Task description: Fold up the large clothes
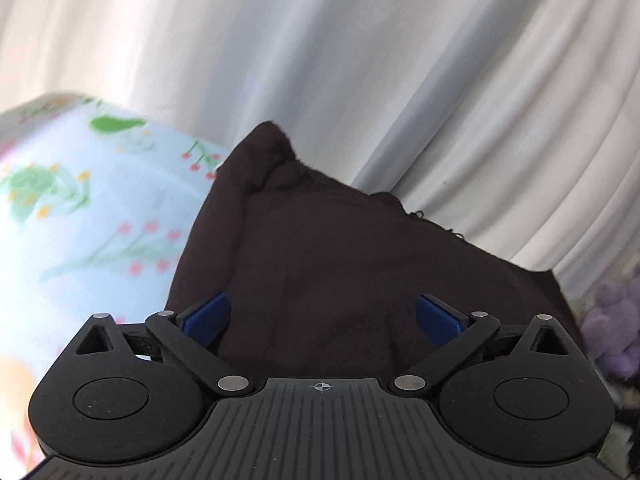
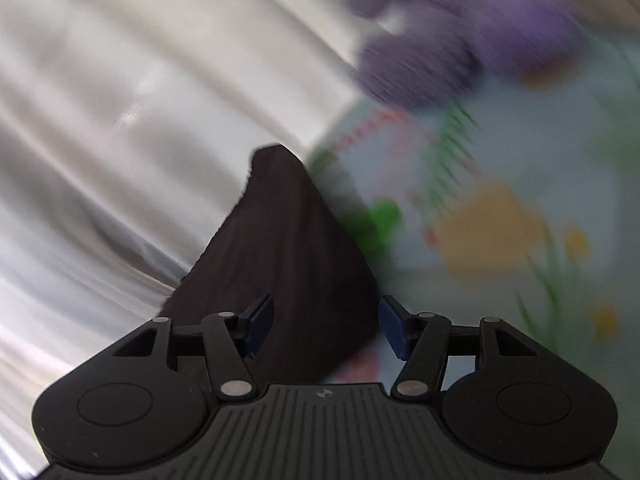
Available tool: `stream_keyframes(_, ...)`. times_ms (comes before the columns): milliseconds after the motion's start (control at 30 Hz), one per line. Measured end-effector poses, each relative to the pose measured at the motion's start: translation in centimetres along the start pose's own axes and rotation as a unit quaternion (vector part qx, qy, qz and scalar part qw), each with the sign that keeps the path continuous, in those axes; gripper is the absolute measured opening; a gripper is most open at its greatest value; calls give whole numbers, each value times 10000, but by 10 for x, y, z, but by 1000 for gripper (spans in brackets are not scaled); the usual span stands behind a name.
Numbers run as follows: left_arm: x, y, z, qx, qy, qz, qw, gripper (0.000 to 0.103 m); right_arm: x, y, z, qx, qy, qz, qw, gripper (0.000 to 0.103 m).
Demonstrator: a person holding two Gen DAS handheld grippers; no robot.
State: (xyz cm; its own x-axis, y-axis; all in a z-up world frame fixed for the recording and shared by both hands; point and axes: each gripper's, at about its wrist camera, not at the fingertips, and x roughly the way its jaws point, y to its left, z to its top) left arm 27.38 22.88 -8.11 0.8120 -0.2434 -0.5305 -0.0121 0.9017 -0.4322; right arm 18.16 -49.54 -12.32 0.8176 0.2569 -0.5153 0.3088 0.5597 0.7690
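In the left wrist view, the left gripper [image 1: 322,318] stood with its jaws spread wide, the blue pads [image 1: 208,316] well apart and pressing on nothing. The dark garment [image 1: 340,264] lay ahead of and below them, filling the gap between the pads and reaching past both sides, though neither pad visibly touched it. Its cloth rose in a bunched peak farther off. To the left of it spread the floral sheet [image 1: 80,208], pale blue with green and pink flowers. At the right edge sat a purple plush toy [image 1: 616,328]. Behind everything hung a white curtain [image 1: 360,60] in long folds.

In the right wrist view, heavily blurred, the right gripper [image 2: 326,326] also had its jaws parted and held nothing. The same garment lay mostly before the left pad and across the gap, tapering to a point beyond; the right pad stood over the sheet. The toy was farther off, at upper right, with the curtain at the left.
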Motion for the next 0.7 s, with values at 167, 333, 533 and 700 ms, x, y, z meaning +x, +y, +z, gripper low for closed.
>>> stream_keyframes(167,9,8,-13,-609,219,59,9979,103,24,-14,-2,815,141,170,9964,48)
stream_keyframes(333,6,22,-8,-1394,59,34,9902,103,37,-14,3,1309,238,246,9908,46)
stream_keyframes(533,-12,34,-11,-1592,-11,515,9859,103,46,-13,1,1330,96,236,9908,44)
stream_keyframes(700,-5,59,-19,-2292,135,313,9728,99,46,-17,-2,1663,-57,319,9855,45)
